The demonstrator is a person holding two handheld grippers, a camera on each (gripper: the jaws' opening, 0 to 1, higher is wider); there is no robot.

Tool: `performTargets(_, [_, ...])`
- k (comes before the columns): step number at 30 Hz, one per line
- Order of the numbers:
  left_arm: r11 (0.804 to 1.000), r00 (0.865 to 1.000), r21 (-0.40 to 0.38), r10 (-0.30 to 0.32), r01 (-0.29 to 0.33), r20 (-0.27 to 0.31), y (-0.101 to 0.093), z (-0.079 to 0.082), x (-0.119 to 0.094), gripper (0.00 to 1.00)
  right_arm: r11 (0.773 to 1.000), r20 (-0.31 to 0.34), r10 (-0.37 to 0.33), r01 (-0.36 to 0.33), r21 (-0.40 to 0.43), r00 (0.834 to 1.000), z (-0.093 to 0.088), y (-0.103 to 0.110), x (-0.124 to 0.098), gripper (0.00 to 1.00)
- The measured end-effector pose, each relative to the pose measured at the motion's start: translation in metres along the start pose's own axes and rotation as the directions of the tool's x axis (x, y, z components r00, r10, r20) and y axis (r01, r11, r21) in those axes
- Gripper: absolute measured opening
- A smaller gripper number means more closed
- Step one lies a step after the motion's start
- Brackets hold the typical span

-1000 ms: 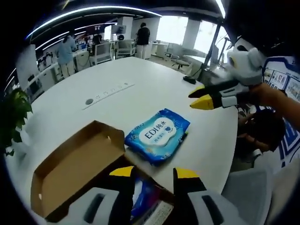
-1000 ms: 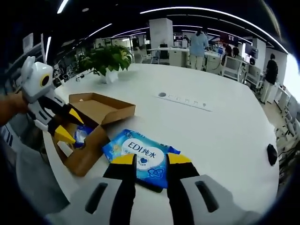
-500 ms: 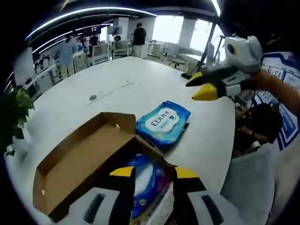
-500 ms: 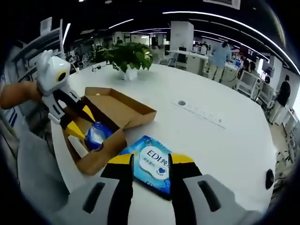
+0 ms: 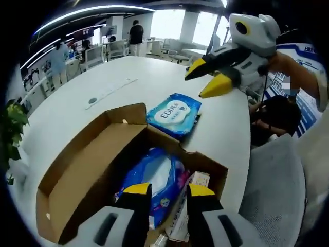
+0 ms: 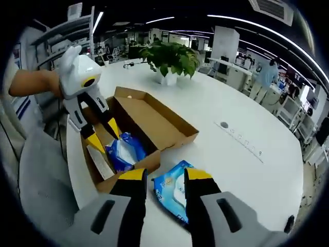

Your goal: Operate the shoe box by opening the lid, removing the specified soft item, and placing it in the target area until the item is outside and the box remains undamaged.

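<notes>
The cardboard shoe box (image 5: 82, 170) stands open on the white table, its lid folded out flat. Inside lies a soft blue pack (image 5: 157, 180) beside a slim white item (image 5: 187, 211). My left gripper (image 5: 168, 191) hovers open just above that pack, holding nothing. A second blue wipes pack (image 5: 174, 114) lies on the table beyond the box. My right gripper (image 5: 211, 77) hangs open above it. From the right gripper view, the right gripper (image 6: 166, 176) is open over the wipes pack (image 6: 175, 191), and the left gripper (image 6: 103, 138) dips into the box (image 6: 159, 126).
A potted plant (image 6: 172, 59) stands on the table (image 6: 247, 175) behind the box. A socket strip (image 6: 241, 139) is set in the tabletop. A grey chair (image 5: 272, 195) sits at the table's near edge. Desks and people fill the far office.
My left gripper has come forward over the box, so the blue pack inside now lies under its tips. My right gripper has drawn back and up from the wipes pack on the table.
</notes>
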State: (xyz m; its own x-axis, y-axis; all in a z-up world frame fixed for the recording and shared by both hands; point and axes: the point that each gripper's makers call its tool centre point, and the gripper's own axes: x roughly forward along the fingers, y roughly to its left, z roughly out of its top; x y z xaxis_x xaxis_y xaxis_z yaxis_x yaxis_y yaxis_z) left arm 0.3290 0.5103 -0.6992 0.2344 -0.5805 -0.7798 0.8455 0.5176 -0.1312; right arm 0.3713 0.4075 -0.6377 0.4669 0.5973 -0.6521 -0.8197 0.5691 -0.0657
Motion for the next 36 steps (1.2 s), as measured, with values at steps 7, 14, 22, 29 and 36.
performTargets(7, [0.998,0.999,0.053,-0.028,0.029,-0.02,0.006,-0.007,0.006,0.22,0.997,-0.022,0.044,-0.045,-0.058,0.999,0.005,0.015,0.017,0.25])
performTargets(14, [0.991,0.996,0.104,-0.076,0.081,-0.049,0.004,-0.01,0.013,0.15,0.991,-0.051,0.082,-0.087,-0.099,0.995,0.006,0.027,0.036,0.24])
performTargets(22, [0.979,0.988,0.148,-0.129,0.141,-0.086,-0.005,-0.011,0.024,0.14,0.983,-0.079,0.122,-0.132,-0.129,0.989,0.007,0.039,0.055,0.24])
performTargets(29, [0.975,0.984,0.169,-0.124,0.146,-0.13,0.0,-0.021,0.031,0.13,0.975,-0.102,0.15,-0.164,-0.15,0.983,0.007,0.048,0.071,0.23])
performTargets(36, [0.976,0.983,0.163,-0.12,0.143,-0.141,0.007,-0.027,0.028,0.04,0.968,-0.131,0.166,-0.187,-0.169,0.977,0.006,0.055,0.091,0.22])
